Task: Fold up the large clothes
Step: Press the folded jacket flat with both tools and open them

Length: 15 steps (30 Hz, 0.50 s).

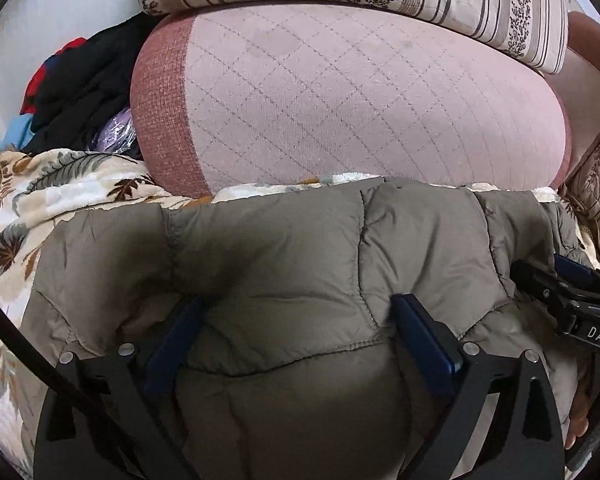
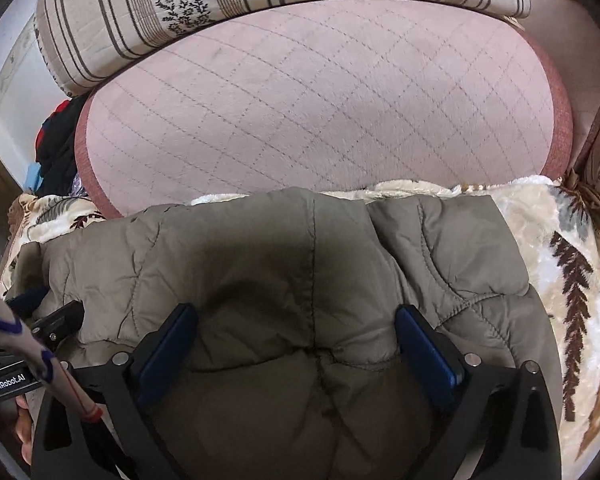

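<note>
Olive quilted jacket [image 1: 284, 264] lies on the floral blanket [image 1: 32, 208], just in front of the pink cushion [image 1: 360, 100]. Left gripper [image 1: 296, 320] and right gripper [image 2: 300, 328] rest on the jacket, jaws apart.

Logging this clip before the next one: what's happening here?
A person is folding an olive quilted puffer jacket laid on a leaf-print fleece blanket, in front of a pink quilted cushion. The left claw and right claw sit side by side over the jacket, both open and holding nothing. The jacket looks partly folded into a compact bundle.
</note>
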Available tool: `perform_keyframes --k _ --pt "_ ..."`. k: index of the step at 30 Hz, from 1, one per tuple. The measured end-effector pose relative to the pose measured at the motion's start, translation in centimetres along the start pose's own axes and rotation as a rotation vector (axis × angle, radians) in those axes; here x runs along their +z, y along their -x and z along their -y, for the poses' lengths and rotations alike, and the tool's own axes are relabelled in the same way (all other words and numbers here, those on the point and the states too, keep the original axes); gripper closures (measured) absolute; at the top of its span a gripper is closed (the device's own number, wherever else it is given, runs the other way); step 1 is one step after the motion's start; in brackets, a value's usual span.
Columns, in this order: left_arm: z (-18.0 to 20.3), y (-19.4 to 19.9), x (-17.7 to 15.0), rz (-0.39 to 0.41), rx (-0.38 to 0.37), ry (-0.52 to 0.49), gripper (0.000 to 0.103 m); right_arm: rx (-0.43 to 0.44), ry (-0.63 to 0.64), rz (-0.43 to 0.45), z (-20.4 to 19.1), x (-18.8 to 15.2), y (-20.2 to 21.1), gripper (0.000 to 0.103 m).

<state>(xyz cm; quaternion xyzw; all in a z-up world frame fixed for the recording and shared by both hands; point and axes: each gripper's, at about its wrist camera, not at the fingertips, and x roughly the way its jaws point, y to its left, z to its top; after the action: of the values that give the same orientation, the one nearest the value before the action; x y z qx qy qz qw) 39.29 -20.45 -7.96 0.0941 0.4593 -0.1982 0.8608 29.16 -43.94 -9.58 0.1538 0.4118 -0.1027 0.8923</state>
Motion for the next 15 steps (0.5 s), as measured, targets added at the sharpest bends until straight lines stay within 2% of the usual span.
perform_keyframes --k 3,7,12,15 --pt "-0.4 0.8 0.0 -0.006 -0.004 0.014 0.005 -0.047 0.004 0.003 -0.3 0.1 0.8 0.002" --pt "-1.6 4.0 -0.6 0.017 -0.007 0.052 0.005 -0.09 0.006 0.061 0.0 -0.3 4.7 0.002" --pt "-3.3 8.8 -3.2 0.073 0.098 0.03 0.005 -0.088 -0.008 0.108 1.6 -2.6 10.2 0.002" --pt "-4.8 11.7 -5.5 0.092 0.118 0.042 0.005 -0.065 -0.045 0.101 3.2 -5.5 13.1 0.002"
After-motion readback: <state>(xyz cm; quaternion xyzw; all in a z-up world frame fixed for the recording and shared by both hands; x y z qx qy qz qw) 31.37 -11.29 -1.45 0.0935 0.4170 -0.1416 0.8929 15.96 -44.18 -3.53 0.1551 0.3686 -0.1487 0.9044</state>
